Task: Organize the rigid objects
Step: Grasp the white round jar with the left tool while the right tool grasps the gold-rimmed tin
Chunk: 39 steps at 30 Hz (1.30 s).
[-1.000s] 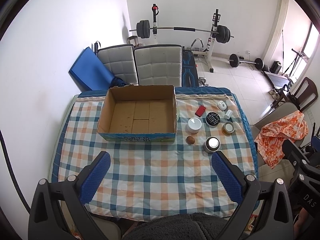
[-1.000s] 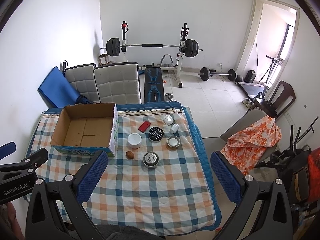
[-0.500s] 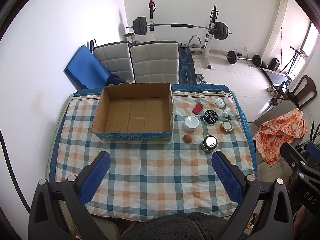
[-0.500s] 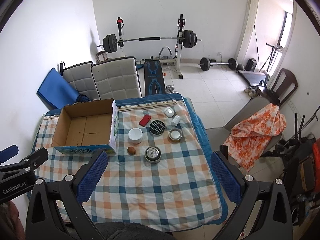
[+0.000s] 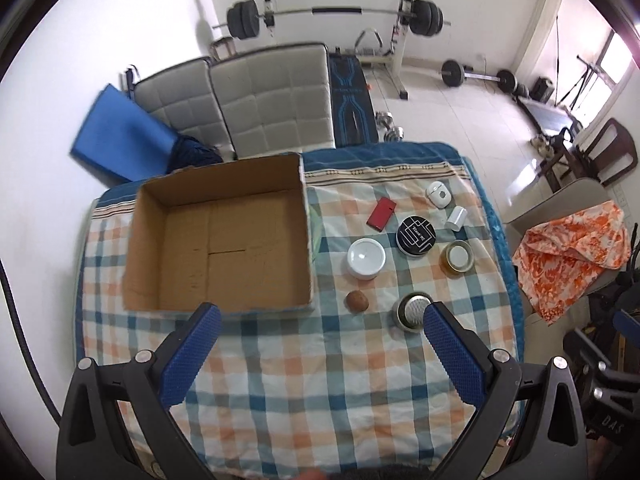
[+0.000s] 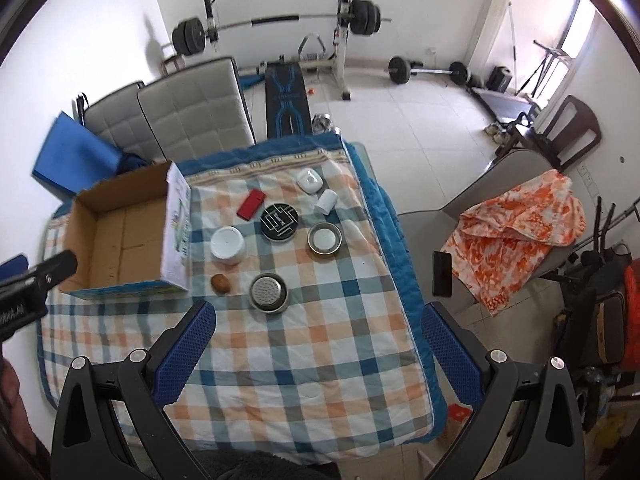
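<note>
An empty cardboard box (image 5: 220, 236) (image 6: 120, 240) stands on the checked tablecloth (image 5: 320, 380). To its right lie a red case (image 5: 381, 214), a white jar (image 5: 366, 258), a black round tin (image 5: 416, 236), a small metal tin (image 5: 457, 255), a perforated metal cup (image 5: 412, 312), a brown nut-like ball (image 5: 357, 301), a white earbud case (image 5: 439, 195) and a small white cylinder (image 5: 456, 218). My left gripper (image 5: 320, 316) hovers open above the box's near edge. My right gripper (image 6: 316, 312) is open above the perforated cup (image 6: 268, 293), holding nothing.
Two grey padded chairs (image 5: 272, 100) and a blue mat (image 5: 120, 136) stand behind the table. A barbell rack (image 5: 336, 12) lines the far wall. An orange cloth (image 6: 516, 224) drapes a chair to the right, beside a dark phone (image 6: 442, 274).
Both grippers have moved forward and lower toward the table, so the box and the objects look larger. Both stay open and hold nothing.
</note>
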### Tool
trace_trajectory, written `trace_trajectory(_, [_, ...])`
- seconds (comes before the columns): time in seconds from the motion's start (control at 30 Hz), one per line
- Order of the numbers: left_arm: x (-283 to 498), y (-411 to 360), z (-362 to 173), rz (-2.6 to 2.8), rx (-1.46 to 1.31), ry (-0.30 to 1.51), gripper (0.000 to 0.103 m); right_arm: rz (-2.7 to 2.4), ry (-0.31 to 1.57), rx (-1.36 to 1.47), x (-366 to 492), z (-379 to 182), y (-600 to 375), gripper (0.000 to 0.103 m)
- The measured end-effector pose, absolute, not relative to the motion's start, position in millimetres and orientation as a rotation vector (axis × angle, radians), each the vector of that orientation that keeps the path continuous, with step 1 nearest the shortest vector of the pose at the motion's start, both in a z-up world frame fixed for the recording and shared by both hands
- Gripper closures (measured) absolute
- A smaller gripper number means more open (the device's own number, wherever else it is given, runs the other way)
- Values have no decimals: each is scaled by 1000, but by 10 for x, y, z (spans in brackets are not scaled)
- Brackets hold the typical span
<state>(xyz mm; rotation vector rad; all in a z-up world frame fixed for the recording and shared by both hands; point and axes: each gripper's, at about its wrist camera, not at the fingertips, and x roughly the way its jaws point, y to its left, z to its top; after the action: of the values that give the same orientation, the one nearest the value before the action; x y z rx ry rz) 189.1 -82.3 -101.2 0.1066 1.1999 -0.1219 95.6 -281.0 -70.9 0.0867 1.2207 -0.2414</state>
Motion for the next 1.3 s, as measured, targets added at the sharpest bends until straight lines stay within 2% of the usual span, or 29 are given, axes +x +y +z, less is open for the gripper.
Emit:
trace_trajectory(0.2, [2859, -1264, -2071, -134, 116, 1405, 0, -172, 1375, 151, 1927, -1696, -3187, 0])
trace_trajectory(0.37, [3192, -1602, -2801, -136, 139, 1538, 2, -197, 1492, 227, 2562, -2624, -3467, 0])
trace_trajectory(0.53, [3359, -1808, -3423, -144, 188, 1652, 2, -253, 1615, 338, 2785, -3381, -3695, 3])
trace_trajectory(0.77, [3453, -1889, -4009, -59, 369, 1731, 2, -240, 1693, 385, 2877, -3884, -3749, 3])
trace_trajectory(0.87, [3444, -1844, -4192, -66, 332, 1779, 2, -238, 1716, 378, 2898, -4004, -3721, 3])
trace_trajectory(0.93, [3418, -1848, -4258, -85, 332, 1786, 12, -250, 1729, 386, 2902, -4070, -3729, 5])
trace_trajectory(1.0, [3384, -1860, -4266, -128, 278, 1788, 36, -263, 1745, 391, 2916, -4168, -3743, 11])
trace_trajectory(1.07, [3355, -1884, -4270, -132, 282, 1784, 37, -280, 1750, 390, 2918, -4222, -3750, 20])
trace_trajectory(1.23, [3378, -1902, -4370, -140, 245, 1762, 34, -329, 1762, 376, 2932, -4315, -3733, 30])
trace_trajectory(1.3, [3331, -1914, -4352, -151, 237, 1761, 37, -353, 1772, 374, 2953, -4323, -3677, 32])
